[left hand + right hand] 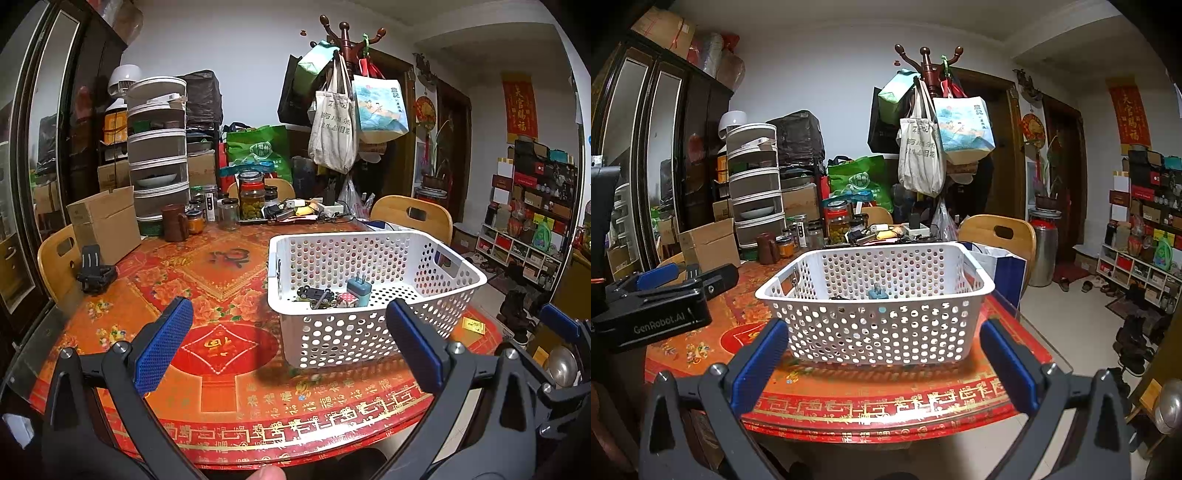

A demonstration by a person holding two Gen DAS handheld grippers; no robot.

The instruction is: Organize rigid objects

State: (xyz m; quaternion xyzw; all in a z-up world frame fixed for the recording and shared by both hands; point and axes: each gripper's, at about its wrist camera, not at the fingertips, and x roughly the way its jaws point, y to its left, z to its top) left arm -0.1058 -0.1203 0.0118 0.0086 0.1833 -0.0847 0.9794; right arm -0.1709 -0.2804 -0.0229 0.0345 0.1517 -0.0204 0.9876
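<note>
A white perforated basket (424,321) (879,332) stands on the red round table (221,398) (886,402) near its front right edge. Inside it lie a blue-grey plug charger (359,291) (878,294), a small dark toy car (314,295) and a patterned little block (346,299). My left gripper (291,339) hovers open in front of the basket's left corner, nothing between its blue pads. My right gripper (884,354) is open too, facing the basket's near wall from the table edge. The left gripper's body (653,314) shows at the left of the right wrist view.
A black clamp-like holder (94,271) sits on the table's left side beside a cardboard box (105,221). Jars, a brown mug (175,223), cables and stacked food covers (159,155) crowd the far edge. Wooden chairs (413,218) ring the table. A yellow note (473,325) lies right of the basket.
</note>
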